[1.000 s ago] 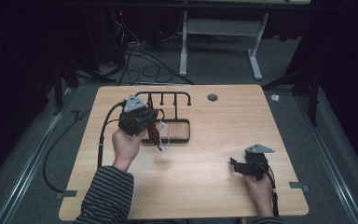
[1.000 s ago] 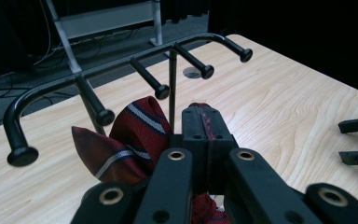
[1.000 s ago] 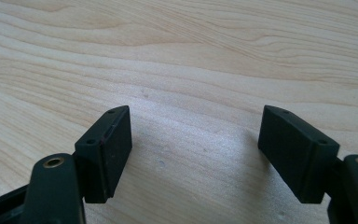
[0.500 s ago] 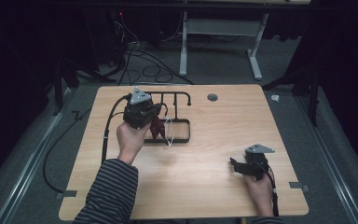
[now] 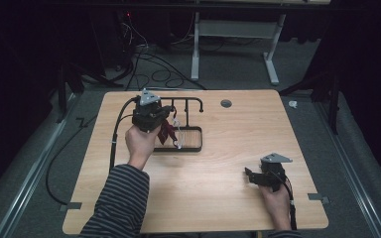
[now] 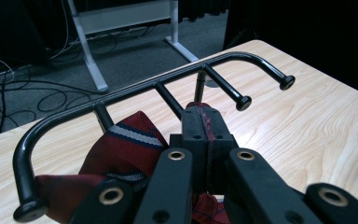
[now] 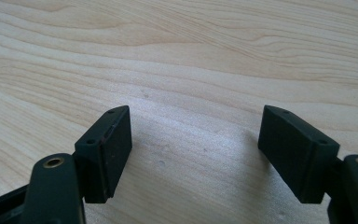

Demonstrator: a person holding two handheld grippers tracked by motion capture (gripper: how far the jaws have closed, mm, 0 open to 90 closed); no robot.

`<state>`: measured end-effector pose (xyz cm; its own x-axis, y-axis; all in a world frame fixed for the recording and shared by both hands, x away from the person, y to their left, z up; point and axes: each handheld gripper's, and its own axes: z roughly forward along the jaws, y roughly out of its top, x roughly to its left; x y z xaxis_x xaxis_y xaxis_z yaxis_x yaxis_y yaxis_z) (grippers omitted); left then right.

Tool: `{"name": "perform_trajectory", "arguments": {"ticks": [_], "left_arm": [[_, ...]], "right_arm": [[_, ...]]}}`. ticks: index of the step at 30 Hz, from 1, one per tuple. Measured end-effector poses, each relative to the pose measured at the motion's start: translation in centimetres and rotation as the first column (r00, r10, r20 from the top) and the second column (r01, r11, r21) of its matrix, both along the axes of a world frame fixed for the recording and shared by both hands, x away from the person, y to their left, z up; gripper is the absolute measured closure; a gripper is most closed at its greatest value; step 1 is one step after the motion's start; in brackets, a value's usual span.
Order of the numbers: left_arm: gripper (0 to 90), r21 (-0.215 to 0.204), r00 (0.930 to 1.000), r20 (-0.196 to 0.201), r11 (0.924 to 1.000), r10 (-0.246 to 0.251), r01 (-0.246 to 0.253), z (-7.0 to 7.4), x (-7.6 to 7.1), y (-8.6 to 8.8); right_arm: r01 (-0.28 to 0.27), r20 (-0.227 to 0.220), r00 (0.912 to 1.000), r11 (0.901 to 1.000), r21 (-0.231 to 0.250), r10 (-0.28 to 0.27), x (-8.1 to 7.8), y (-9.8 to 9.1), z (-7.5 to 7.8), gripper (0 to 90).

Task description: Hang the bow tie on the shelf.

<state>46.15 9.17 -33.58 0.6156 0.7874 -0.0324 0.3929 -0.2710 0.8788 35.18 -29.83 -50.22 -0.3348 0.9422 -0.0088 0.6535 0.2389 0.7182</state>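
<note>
1. The left tongs are clenching a dark red striped necktie, with their pads pressed flat together on a fold of the cloth; the red edge is peeking out of the seam between them.
2. Compared with a second ago, the left tongs are sitting closer to the black rack, having carried the necktie across the table toward the rack's pegs. The grip is unchanged over that stretch: still shut on the cloth.
3. In the left gripper view, the pinched fold is hovering just below and in front of the rack's top bar, between two of its short pegs, while the rest of the tie is bunching beneath the bar on the left.
4. From above, the tie's loose end is hanging down over the rack's flat base tray, beside a pale cord or tag whose nature is too small to tell.
5. My reading is that the tie is being brought up to be draped over a peg; the fold is not yet over the bar, so a lift and a forward push are still needed.
6. The right tongs are standing released, with nothing but bare wood between their pads.
7. The right tongs are resting well apart from the rack, near the table's front right corner, as they were a second ago.
</note>
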Motion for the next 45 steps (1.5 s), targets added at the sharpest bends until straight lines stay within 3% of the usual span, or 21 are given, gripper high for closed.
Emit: {"name": "perform_trajectory", "arguments": {"ticks": [16, 26, 34, 45], "left_arm": [[89.7, 0.008, 0.9985, -0.022, 0.9987, 0.050, -0.050, -0.5, 1.7, -0.2], [88.0, 0.023, 0.9981, -0.033, 0.9984, 0.053, -0.052, -0.7, 1.9, -0.4], [83.5, 0.022, 0.9988, -0.020, 0.9988, 0.044, -0.043, -0.3, 1.3, -0.3], [71.7, 0.005, 0.9989, -0.039, 0.9996, 0.027, -0.027, -0.4, -0.2, 1.2]], "right_arm": [[-0.002, 0.001, 1.0000, 1.0000, 0.000, 0.002, 0.0, 0.0, 0.0, 27.0], [-0.002, 0.001, 1.0000, 1.0000, 0.000, 0.002, 0.0, 0.0, 0.0, 26.9], [-0.002, 0.001, 1.0000, 1.0000, 0.000, 0.002, 0.0, 0.0, 0.0, 26.9], [-0.001, 0.000, 1.0000, 1.0000, 0.000, 0.001, 0.0, 0.0, 0.0, 26.9]]}}
